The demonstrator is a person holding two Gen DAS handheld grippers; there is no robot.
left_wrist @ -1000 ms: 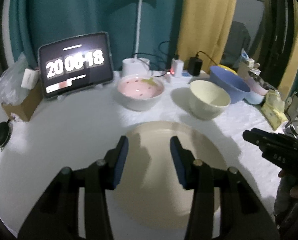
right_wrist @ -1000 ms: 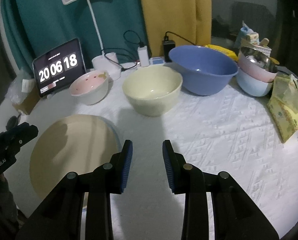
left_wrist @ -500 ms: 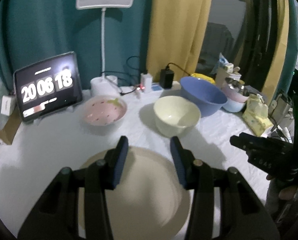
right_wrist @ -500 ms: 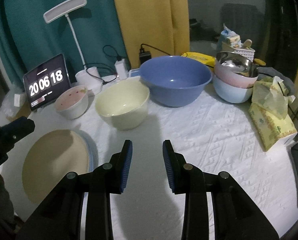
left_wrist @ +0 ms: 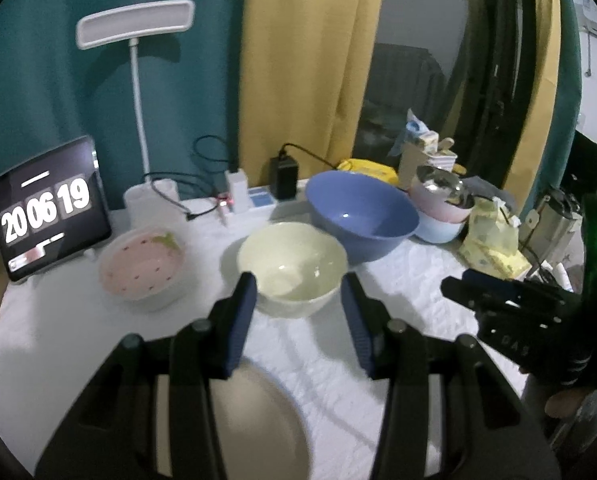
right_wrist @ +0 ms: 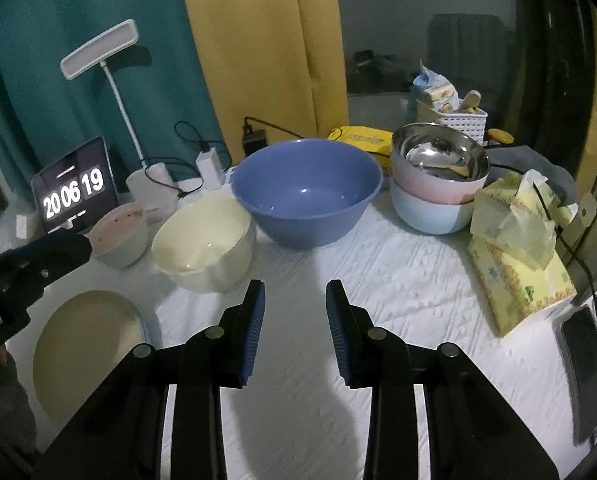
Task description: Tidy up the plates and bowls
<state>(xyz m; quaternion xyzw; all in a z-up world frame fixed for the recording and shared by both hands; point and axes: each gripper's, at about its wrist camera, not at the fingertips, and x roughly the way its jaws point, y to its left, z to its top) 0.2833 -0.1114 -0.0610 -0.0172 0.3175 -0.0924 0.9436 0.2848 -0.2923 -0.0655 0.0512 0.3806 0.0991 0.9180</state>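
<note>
Left wrist: left gripper agape, empty, seemingly above cream bowl; right gripper likewise.

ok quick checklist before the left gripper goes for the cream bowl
1. Left gripper open: ok, jaws apart, nothing between them.
2. Left gripper lined up with the cream bowl: ok, bowl sits centred past the fingertips in the left wrist view.
3. Cream bowl empty: ok, nothing shows inside.
4. Room around it: not ok, the blue bowl and the pink bowl look very close on either side; contact cannot be told.
5. Right gripper out of the way: ok, open over bare cloth.
6. Beige plate settled: ok, flat on the table.
</note>
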